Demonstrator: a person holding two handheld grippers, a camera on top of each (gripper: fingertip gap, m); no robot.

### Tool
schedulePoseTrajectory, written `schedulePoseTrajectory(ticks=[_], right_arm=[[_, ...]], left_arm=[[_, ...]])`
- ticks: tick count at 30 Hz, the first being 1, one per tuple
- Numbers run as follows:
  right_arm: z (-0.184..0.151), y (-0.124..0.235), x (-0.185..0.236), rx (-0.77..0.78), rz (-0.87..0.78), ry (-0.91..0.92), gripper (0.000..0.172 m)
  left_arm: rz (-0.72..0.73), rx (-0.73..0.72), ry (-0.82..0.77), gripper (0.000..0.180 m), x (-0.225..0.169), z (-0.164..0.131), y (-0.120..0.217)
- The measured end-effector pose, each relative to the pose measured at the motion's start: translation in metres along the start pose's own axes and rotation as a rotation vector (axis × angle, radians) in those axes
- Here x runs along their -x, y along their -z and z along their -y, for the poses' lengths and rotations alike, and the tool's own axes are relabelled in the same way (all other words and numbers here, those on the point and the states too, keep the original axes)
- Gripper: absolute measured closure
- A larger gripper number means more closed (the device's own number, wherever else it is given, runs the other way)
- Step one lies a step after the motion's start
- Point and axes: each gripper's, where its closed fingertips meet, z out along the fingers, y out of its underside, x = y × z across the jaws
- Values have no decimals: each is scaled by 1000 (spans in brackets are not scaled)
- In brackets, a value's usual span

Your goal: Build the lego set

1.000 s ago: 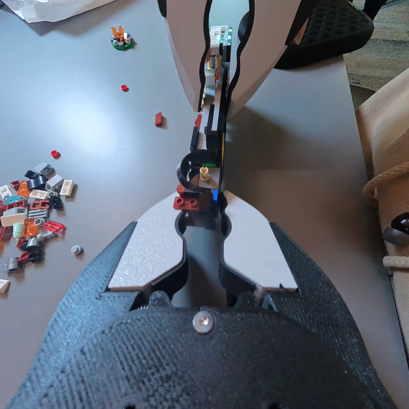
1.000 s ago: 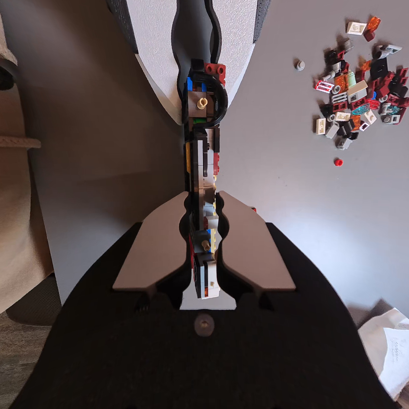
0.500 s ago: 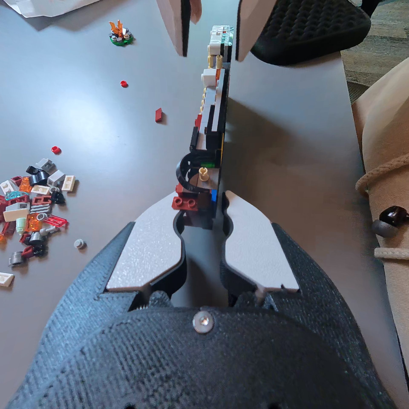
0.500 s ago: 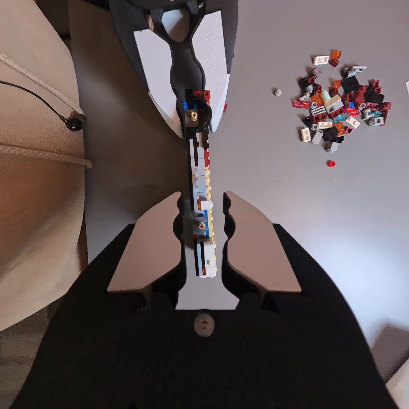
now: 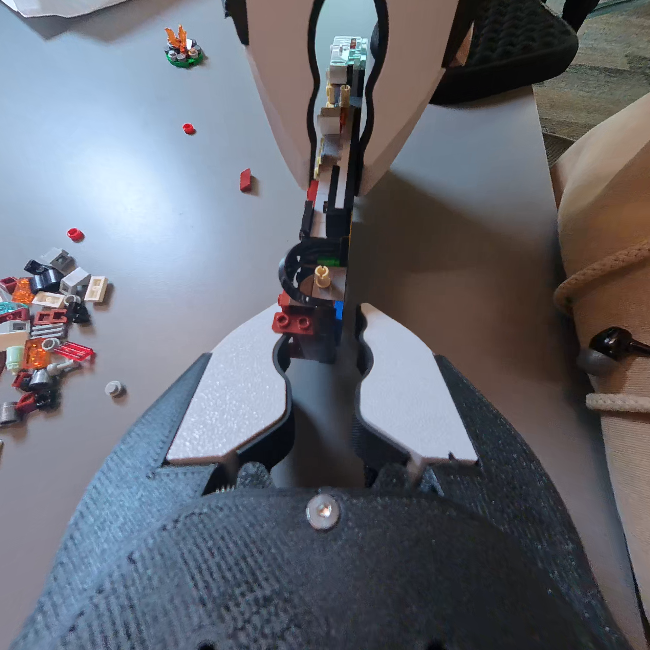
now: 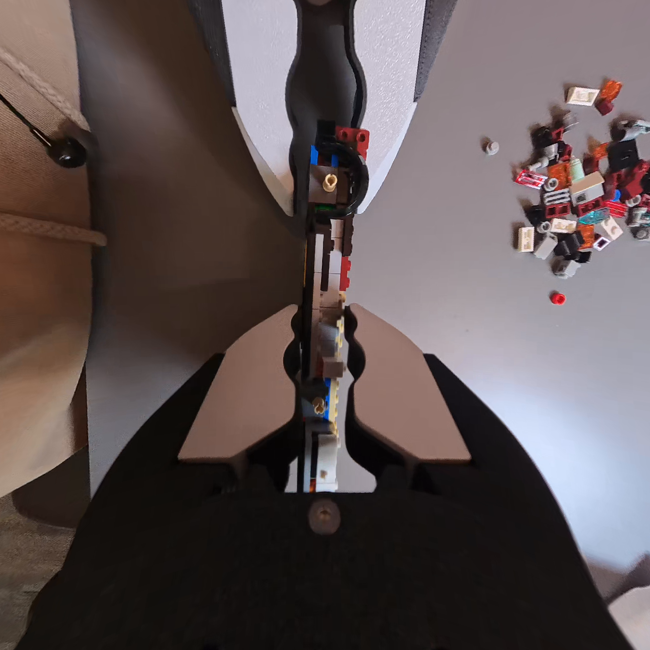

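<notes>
A long thin brick model [image 5: 330, 225] stands on its edge on the grey table [image 5: 158, 211], with a black arch and a tan peg at its near end. My left gripper [image 5: 320, 306] is open around that end. Its left finger [image 5: 246, 369] lies against a dark red brick, and its right finger [image 5: 397, 380] stands a little apart from the black plate. My right gripper [image 5: 334, 190] is shut on the model's far end. In the right wrist view my right gripper [image 6: 323, 306] clamps the model [image 6: 327, 253], and the left gripper [image 6: 329, 209] straddles the other end.
A pile of loose bricks [image 5: 42, 334] lies at the left, with red studs [image 5: 189, 128] and a dark red tile [image 5: 245, 179] scattered about. A small campfire build [image 5: 183, 49] stands far left. A person's beige garment [image 5: 605, 246] and a black chair [image 5: 510, 45] border the table's right edge. The gap from one gripper's tips to the other's is roughly 6 cm. About 8 cm separates my right fingertips from the dark red tile [image 5: 245, 179].
Half a second ago my right gripper was open and drawn back off the model; it has come forward and shut on the far end again. My left gripper's fingers have spread slightly.
</notes>
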Motion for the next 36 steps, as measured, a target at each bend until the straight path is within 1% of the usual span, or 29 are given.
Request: schedulePoseTrajectory(ticks=[4, 6, 9, 14, 21, 24, 26, 28, 29, 31, 34, 36], right_arm=[[0, 4, -1, 0, -5, -8, 150], [-1, 4, 0, 9, -5, 1, 151], [-1, 0, 2, 31, -26, 33, 151], [-4, -2, 4, 46, -34, 37, 151], [-7, -1, 2, 45, -47, -4, 151], [-3, 6, 2, 11, -27, -28, 134], [5, 21, 0, -74, 16, -53, 133], [7, 37, -16, -146, 21, -97, 139], [3, 43, -27, -162, 3, -104, 142], [-14, 43, -50, -130, -59, -93, 147], [-42, 22, -59, -44, -46, -63, 151], [-54, 6, -59, 7, -39, -35, 153]], left_arm=[[-53, -10, -4, 137, -8, 5, 5], [-92, -10, 31, 134, -13, 4, 5], [-78, 1, 74, 131, -7, 0, 1], [-28, 21, 11, 129, -3, -3, 0], [-11, -5, -23, 149, -1, 1, 6], [-10, -1, -29, 149, -2, 1, 5], [-8, -3, -27, 147, -1, 1, 5], [-11, -7, -17, 143, -1, 2, 6], [-15, -7, -15, 141, -1, 2, 7], [-16, -3, -12, 138, 0, 2, 9], [-41, -7, -15, 133, -2, 3, 14], [-70, -33, -4, 131, -4, 6, 20]])
